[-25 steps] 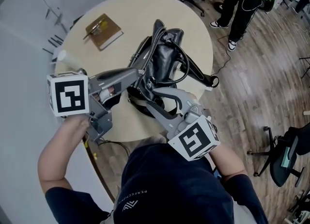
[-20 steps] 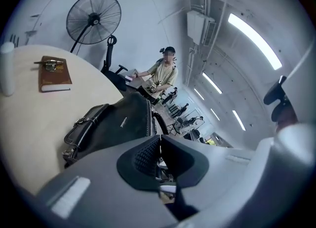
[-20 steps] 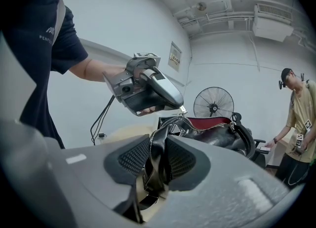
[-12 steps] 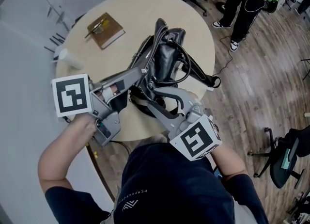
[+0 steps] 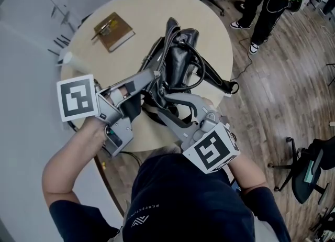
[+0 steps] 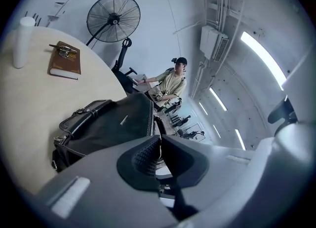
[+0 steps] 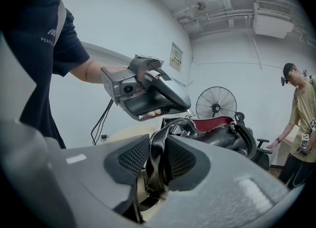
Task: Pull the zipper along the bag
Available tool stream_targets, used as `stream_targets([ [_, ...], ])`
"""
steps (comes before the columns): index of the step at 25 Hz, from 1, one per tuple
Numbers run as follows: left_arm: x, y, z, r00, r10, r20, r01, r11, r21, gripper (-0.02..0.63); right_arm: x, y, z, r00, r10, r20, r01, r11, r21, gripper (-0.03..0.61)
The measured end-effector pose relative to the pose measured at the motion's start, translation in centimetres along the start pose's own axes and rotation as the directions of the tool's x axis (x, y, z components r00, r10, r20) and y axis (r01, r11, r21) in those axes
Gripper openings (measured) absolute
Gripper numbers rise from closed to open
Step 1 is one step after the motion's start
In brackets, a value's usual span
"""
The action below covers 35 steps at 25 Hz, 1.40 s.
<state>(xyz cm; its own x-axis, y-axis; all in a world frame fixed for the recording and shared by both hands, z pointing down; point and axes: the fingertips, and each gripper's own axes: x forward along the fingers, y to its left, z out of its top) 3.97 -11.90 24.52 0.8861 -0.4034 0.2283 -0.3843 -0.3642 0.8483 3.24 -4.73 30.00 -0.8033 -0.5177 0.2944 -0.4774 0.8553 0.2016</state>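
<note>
The left gripper point(image 6: 159, 148) has its jaws pinched almost together on a thin bit at the near end of the zipper point(image 6: 150, 119), most likely the pull, at the top edge of the bag point(image 5: 180, 60). The right gripper point(image 7: 157, 155) is clenched on a fold of black leather at the bag's near end, which looks like a hold to steady the bag while the other gripper pulls. The bag stands near the middle of the round table point(image 5: 141, 15), with its straps looping off to the side. In the right gripper view the mouth gapes and shows the red lining point(image 7: 217, 123), so by my judgement the task is at an early stage: both grips are set, but most of the zipper's run along the bag is not yet closed. How far the slider has come cannot be made out. Counted: two grippers, one bag, one table, one brown notebook point(image 5: 113, 31), one white cup point(image 5: 73, 64), one standing fan point(image 6: 113, 20) and one bystander point(image 5: 267, 5) beyond the table's far side.
</note>
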Motion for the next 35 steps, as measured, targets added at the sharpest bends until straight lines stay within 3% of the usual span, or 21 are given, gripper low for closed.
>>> stream_targets([
  [8,0.1,-0.2,0.0,1.0,-0.019,0.013,0.019,1.0,-0.006,0.029,0.0,0.1,0.1,1.0,0.01,0.012,-0.01,1.0,0.006,0.115],
  [22,-1.3,0.1,-0.3,1.0,-0.019,0.008,0.018,0.992,0.124,0.028,-0.7,-0.8,0.0,0.999,0.024,-0.033,-0.025,1.0,-0.005,0.149],
  [29,-1.9,0.9,-0.7,0.999,-0.034,-0.003,0.034,0.991,0.126,0.028,-1.1,-0.5,-0.2,0.996,0.025,-0.085,-0.029,0.999,-0.043,0.152],
  [35,-2.1,1.3,-0.8,0.999,-0.041,0.005,0.04,0.991,0.13,0.028,-3.6,-2.9,3.1,0.996,-0.063,0.06,0.063,0.998,-0.003,0.112],
])
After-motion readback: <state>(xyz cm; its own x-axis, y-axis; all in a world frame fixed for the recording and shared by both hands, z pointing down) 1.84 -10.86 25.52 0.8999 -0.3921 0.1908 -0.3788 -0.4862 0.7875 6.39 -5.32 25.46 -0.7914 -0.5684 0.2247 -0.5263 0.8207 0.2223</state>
